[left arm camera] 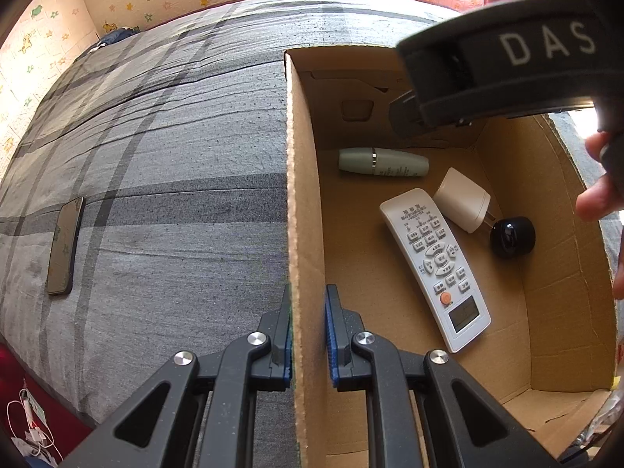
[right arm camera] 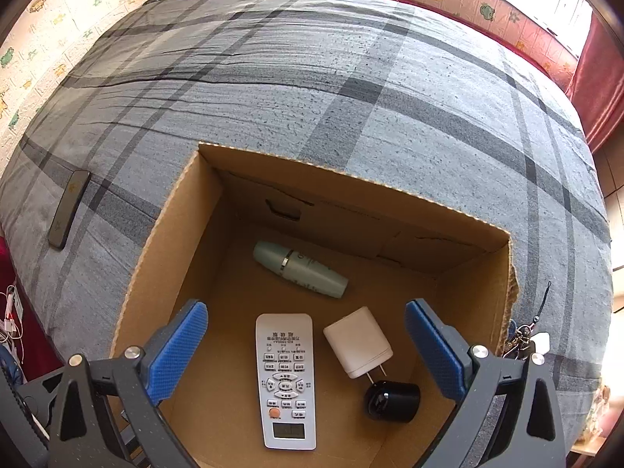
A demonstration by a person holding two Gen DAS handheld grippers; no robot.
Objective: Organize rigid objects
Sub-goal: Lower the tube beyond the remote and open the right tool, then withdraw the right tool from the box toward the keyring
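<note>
The left gripper (left arm camera: 308, 331) pinches the cardboard box (left arm camera: 302, 195) wall. The right gripper (right arm camera: 306, 351), jaws spread and empty, hangs over the remote control (right arm camera: 286, 380) inside. The phone (left arm camera: 64, 245) lies near the bed's left edge. Risk: pulling the pinched wall tilts the box, sliding contents.

- cardboard box (right arm camera: 448, 230) open-topped; remote control (right arm camera: 286, 380), white charger (right arm camera: 357, 343), black cap (right arm camera: 392, 401), pale green bottle (right arm camera: 300, 269) crowd its floor
- bedspread (right arm camera: 312, 89) mostly free; a phone (right arm camera: 69, 207), probably, lies well left

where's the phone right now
The dark flat phone lies on the grey plaid bedspread, outside and left of the open cardboard box in both wrist views.
</note>
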